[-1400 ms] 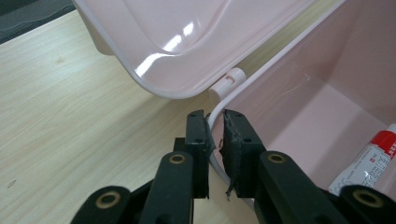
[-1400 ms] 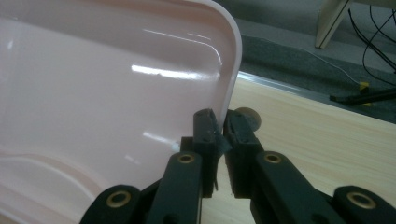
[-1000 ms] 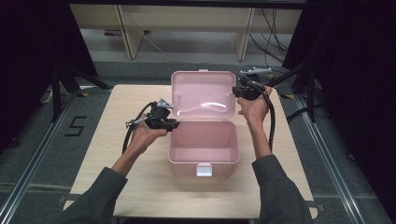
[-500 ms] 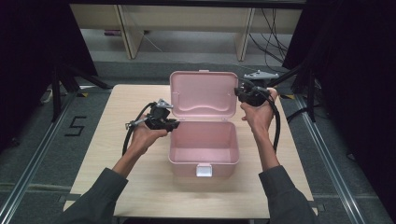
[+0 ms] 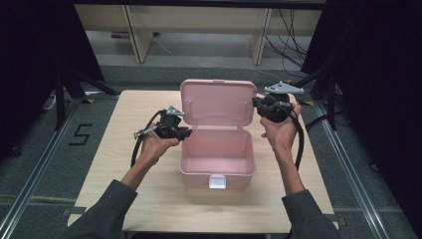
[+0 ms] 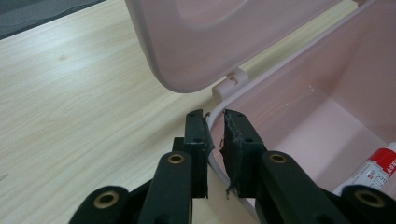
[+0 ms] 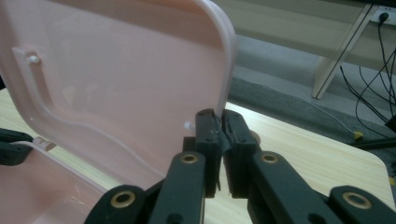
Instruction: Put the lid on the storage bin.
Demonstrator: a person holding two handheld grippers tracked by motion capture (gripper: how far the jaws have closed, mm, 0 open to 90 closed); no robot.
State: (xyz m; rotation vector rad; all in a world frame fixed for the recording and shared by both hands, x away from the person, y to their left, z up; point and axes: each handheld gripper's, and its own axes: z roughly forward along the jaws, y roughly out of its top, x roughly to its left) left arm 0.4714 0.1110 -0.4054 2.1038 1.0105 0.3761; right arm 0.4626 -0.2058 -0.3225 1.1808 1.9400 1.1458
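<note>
Pink plastic box (image 5: 217, 157) near the middle of the pale wooden worktop (image 5: 107, 164), lid (image 5: 218, 102) raised and standing nearly upright at the far edge, white latch (image 5: 217, 182) on the near wall.

Left claw (image 5: 185, 132) at the box's left rim, close to the back corner. In the left gripper view, left claw (image 6: 215, 135) pinched astride the thin box rim (image 6: 266, 72), one jaw outside the wall, the other inside, pads pressed against it. Just beyond the tips, a hinge lug (image 6: 229, 84) joining lid (image 6: 205, 37) and rim. At the lower right of that view, inside the box, the end of a white tube with red print (image 6: 373, 170), lying on the bottom; the lettering too small to read.

Right claw (image 5: 258, 103) at the lid's right edge, held higher than the left. In the right gripper view, right claw (image 7: 219, 128) clamped on the lid edge (image 7: 227, 65), jaws nearly together with the rim between them, the lid's inner face (image 7: 107, 79) stretching away to the left.

Hands (image 5: 154, 147) wrapped round each tool, forearms in dark grey sleeves (image 5: 107, 211) entering from the near side, black cables (image 5: 298, 144) looping down from both tools.
</note>
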